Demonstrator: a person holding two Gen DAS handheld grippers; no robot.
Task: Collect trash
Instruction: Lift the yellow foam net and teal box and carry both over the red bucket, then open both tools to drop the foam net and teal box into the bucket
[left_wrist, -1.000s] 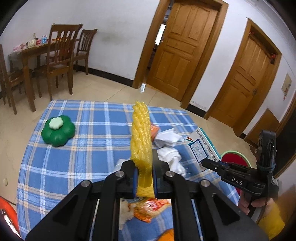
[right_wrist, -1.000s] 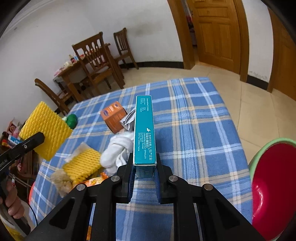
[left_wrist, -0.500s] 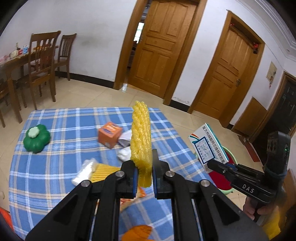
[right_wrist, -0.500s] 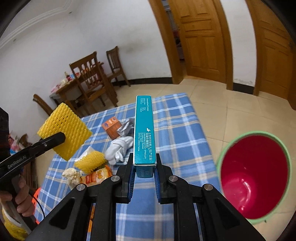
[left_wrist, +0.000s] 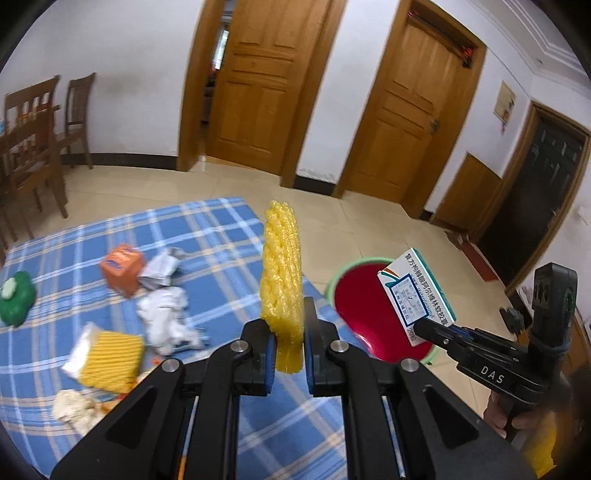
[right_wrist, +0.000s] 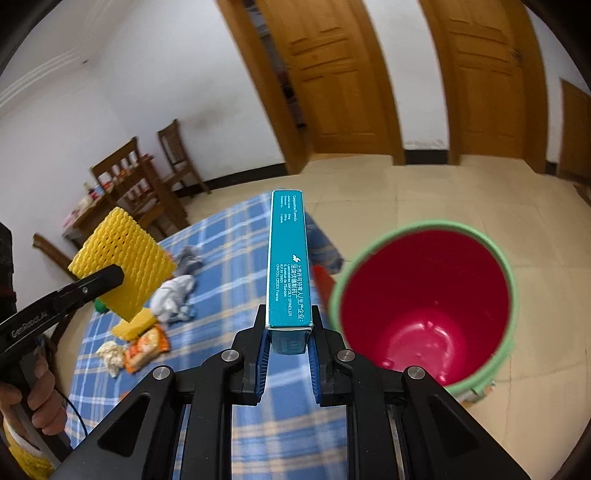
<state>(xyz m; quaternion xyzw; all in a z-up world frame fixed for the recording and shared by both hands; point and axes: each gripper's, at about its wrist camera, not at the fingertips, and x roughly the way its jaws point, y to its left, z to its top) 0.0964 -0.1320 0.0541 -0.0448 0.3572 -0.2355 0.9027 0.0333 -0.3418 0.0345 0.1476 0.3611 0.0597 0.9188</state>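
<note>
**Two grippers, two pieces of trash, one red bin**

Left wrist view: the left gripper (left_wrist: 287, 345) pinches a yellow foam net (left_wrist: 280, 275) upright between its pads, above the near edge of the blue plaid cloth (left_wrist: 207, 236). The red bin (left_wrist: 364, 314) with its green rim stands on the floor just beyond the net, to its right. Over the bin's right side the right gripper (left_wrist: 424, 326) clamps a teal-and-white medicine box (left_wrist: 415, 293). Left of the bin, scattered on the cloth, lie an orange carton (left_wrist: 122, 266), crumpled white tissue (left_wrist: 166, 317), a second yellow net (left_wrist: 110, 356) and a green flower-shaped toy (left_wrist: 14, 297).

Right wrist view: the right gripper (right_wrist: 287, 341) holds the medicine box (right_wrist: 288, 266) on edge, its jaws pressed on the lower end; the box sits just left of the bin (right_wrist: 424, 302), whose mouth appears empty. Farther left of the bin, the left gripper (right_wrist: 110, 275) grips the foam net (right_wrist: 123, 264) over the cloth (right_wrist: 229, 240), above a snack wrapper (right_wrist: 146, 345).

Judged from here, neither item looks squarely over the opening. A release now could bounce the box off the rim onto the tiles, and the light net could drift and miss. Both grippers converging on one mouth could also knock together.
</note>
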